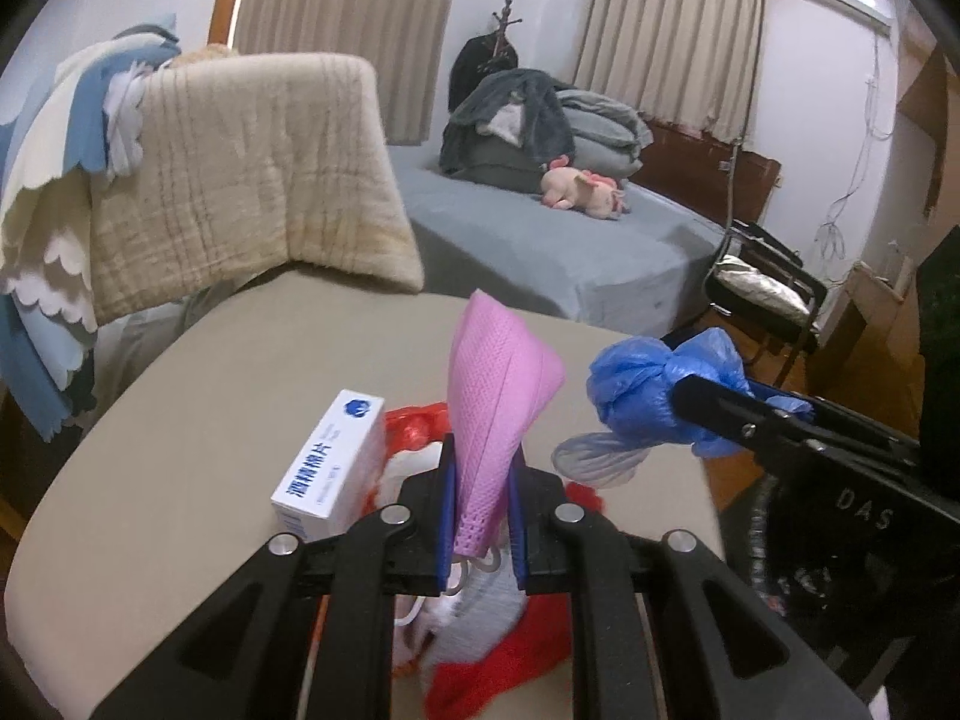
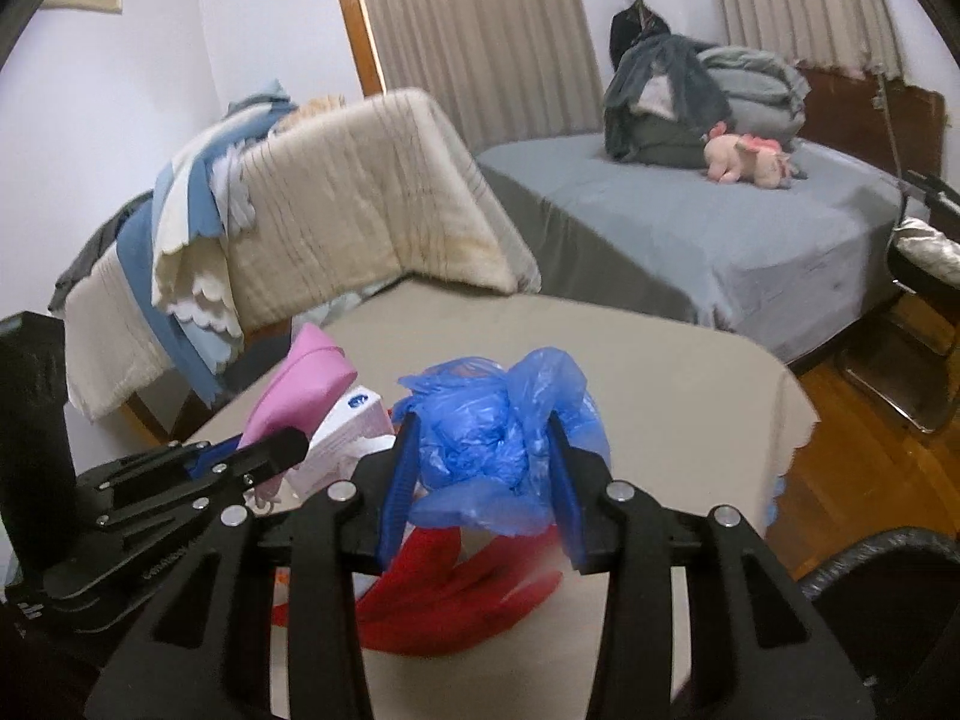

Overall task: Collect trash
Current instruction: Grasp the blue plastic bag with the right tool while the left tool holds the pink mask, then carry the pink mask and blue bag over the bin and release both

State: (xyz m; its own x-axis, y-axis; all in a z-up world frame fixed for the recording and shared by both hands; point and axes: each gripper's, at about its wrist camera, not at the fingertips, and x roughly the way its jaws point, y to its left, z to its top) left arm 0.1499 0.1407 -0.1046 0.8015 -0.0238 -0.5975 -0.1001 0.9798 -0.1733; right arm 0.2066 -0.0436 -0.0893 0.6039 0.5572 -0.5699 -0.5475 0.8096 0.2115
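The left hand-held gripper pinches a pink mask; the right hand-held gripper pinches a blue bag, above the desk

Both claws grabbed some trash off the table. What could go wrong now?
The pink mask is pinched only near its bottom edge by the left gripper, and its ear loops dangle, so it might slip out or snag. The blue plastic bag in the right gripper is bunched and slippery, with loose bits that could slide free. The white box stands close beside the mask and could get knocked over.
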